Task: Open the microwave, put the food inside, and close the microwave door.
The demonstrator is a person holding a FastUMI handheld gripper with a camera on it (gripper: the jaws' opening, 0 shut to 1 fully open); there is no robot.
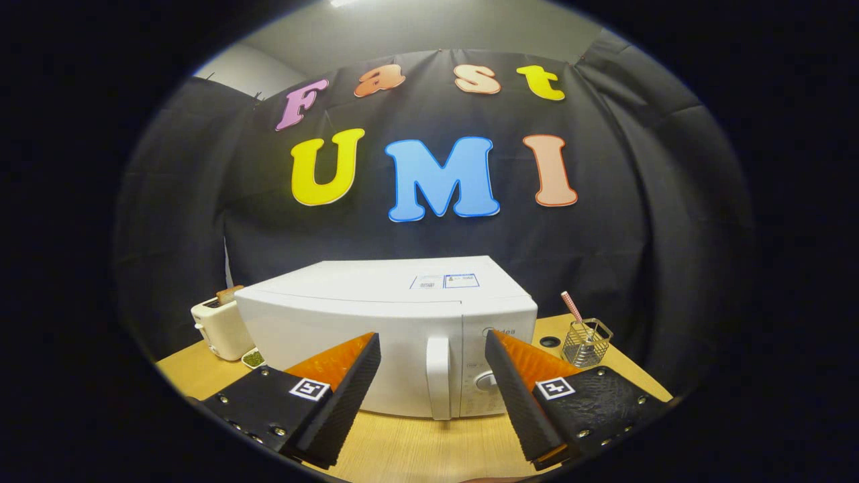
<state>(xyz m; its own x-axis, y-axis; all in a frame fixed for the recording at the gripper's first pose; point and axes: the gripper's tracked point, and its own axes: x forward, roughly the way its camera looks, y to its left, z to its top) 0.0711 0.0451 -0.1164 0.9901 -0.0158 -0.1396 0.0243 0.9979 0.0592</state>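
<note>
A white microwave stands on the wooden table with its door closed. Its vertical white handle lies just ahead of my fingers, in line with the gap between them. To the handle's right is the control panel with a round knob, partly hidden by my right finger. My gripper is open, the fingers spread wide and holding nothing, a short way in front of the microwave's face. Left of the microwave a small dish with green food peeks out at its corner.
A cream toaster with a slice of bread in it stands to the left of the microwave. To the right is a small wire basket holding a striped stick, with a dark round hole in the table beside it.
</note>
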